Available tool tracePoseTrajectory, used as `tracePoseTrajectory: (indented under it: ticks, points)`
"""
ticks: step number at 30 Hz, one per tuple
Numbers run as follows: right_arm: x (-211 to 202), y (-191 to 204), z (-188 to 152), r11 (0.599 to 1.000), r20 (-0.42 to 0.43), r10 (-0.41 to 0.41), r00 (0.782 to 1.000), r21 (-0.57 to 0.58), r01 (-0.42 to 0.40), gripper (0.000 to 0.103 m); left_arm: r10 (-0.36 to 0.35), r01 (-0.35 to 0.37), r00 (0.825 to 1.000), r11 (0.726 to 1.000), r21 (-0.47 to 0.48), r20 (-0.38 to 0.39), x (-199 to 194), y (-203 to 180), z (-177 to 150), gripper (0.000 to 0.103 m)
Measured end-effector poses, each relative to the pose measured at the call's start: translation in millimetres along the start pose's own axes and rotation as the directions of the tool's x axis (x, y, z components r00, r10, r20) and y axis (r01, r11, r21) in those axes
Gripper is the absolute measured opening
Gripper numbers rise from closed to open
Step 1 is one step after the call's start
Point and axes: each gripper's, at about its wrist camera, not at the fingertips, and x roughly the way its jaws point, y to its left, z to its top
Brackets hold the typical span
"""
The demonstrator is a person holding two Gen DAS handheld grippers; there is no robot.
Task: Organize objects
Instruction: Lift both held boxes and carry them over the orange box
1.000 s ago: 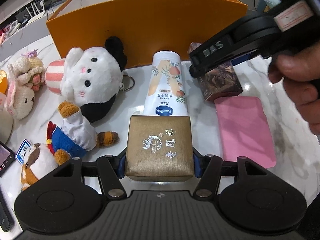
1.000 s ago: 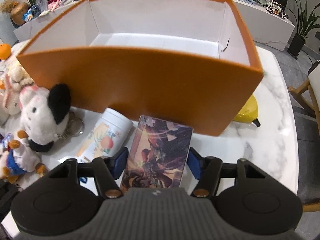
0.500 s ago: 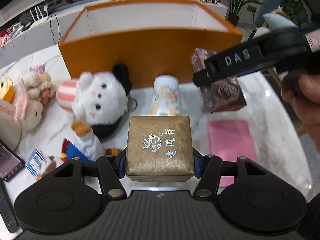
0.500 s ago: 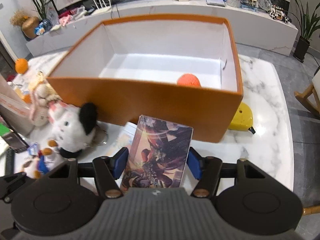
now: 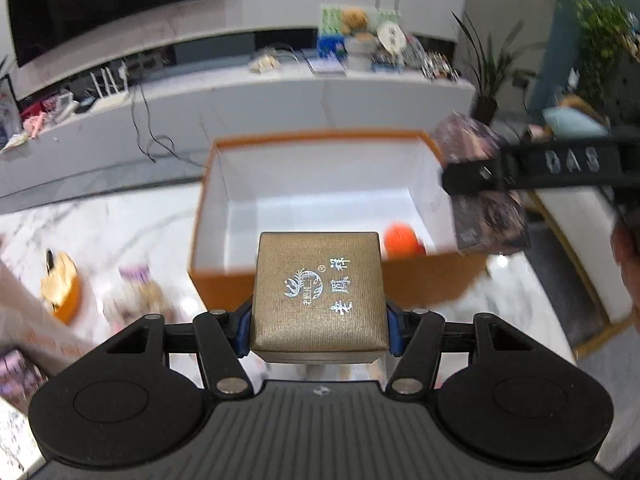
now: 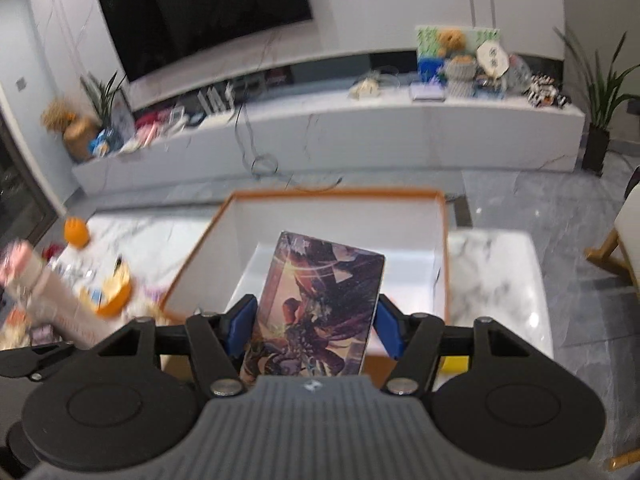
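My left gripper (image 5: 318,330) is shut on a gold jewellery box (image 5: 318,296) and holds it in the air in front of the orange storage box (image 5: 320,208). My right gripper (image 6: 314,326) is shut on a dark illustrated card box (image 6: 316,312), which also shows in the left wrist view (image 5: 486,208), over the orange box's right wall. In the right wrist view the orange box (image 6: 440,240) lies below and ahead. An orange ball (image 5: 402,238) lies inside the box at the near right corner.
The white marble table (image 6: 496,280) holds blurred plush toys (image 5: 138,296) and an orange-shaped item (image 5: 60,288) to the left of the box. A yellow object (image 6: 454,364) lies right of the box. A wooden chair (image 6: 624,248) stands at the right.
Both grippers have risen with their boxes and now look down into the orange box from higher up. The toys and the lotion tube have dropped out of view below.
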Motion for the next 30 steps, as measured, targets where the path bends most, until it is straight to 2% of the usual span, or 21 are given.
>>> tracePoseTrajectory:
  ticks: [5, 12, 18, 22, 30]
  points:
    - [8, -8, 23, 0.999, 0.037, -0.032, 0.999, 0.028, 0.031, 0.064, 0.015, -0.009, 0.998, 0.997, -0.082, 0.064, 13, 20, 28, 0.069]
    - [45, -15, 39, 0.997, 0.060, -0.050, 0.997, 0.066, 0.046, 0.064, 0.021, -0.010, 0.996, 0.991, -0.135, 0.082, 39, 34, 49, 0.069]
    - [85, -9, 28, 0.996, 0.016, -0.050, 0.999, 0.073, 0.049, 0.064, 0.027, -0.020, 0.998, 0.991, -0.134, 0.056, 69, 38, 45, 0.069]
    - [105, -7, 21, 0.996, -0.013, -0.061, 0.998, 0.064, 0.061, 0.064, 0.066, -0.062, 0.997, 0.993, -0.105, 0.041, 85, 37, 38, 0.069]
    - [141, -13, 10, 0.994, -0.060, -0.068, 0.996, 0.079, 0.072, 0.064, 0.062, -0.058, 0.998, 0.992, -0.111, 0.032, 108, 43, 31, 0.069]
